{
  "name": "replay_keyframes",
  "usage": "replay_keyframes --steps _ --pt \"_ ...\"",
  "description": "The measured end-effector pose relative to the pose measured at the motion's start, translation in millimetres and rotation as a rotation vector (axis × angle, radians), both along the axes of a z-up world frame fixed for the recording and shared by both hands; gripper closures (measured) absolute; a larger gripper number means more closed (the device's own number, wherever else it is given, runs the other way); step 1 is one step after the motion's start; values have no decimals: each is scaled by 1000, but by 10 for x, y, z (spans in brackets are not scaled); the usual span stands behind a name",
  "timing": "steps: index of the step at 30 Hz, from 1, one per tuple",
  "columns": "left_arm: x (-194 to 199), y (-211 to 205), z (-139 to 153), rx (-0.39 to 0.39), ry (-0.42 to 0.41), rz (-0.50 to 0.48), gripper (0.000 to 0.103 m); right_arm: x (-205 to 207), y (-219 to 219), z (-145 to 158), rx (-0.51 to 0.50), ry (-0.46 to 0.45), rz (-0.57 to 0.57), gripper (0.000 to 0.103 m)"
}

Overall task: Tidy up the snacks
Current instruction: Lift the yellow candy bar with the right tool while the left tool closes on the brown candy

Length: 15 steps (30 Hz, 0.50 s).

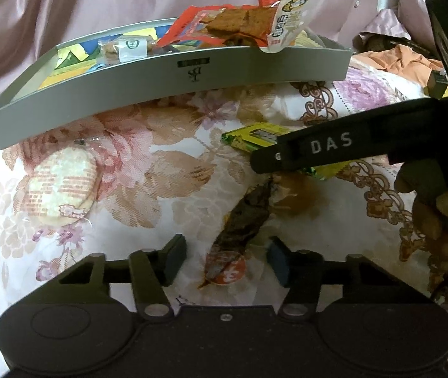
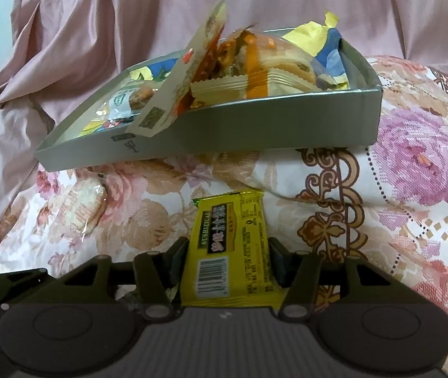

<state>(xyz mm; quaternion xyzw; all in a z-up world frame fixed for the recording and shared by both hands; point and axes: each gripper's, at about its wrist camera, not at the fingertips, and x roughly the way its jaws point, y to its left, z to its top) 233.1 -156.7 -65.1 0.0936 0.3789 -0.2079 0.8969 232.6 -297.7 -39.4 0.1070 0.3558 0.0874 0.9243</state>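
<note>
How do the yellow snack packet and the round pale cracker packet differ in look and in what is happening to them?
The yellow snack packet is rectangular with printed text and a barcode; the round cracker packet is a clear wrapper over a pale disc. The yellow packet sits between the right gripper's fingers; the cracker packet lies untouched, left of the open left gripper. Both are still outside the grey tray, on the floral cloth.
</note>
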Motion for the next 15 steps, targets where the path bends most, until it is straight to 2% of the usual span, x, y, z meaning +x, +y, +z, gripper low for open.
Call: replay_keyframes --steps 4,15 --pt "-30 -7 15 9 3 -2 49 -7 26 10 1 -1 12 51" --pt "-164 118 84 49 27 6 53 -25 49 27 71 6 78 52"
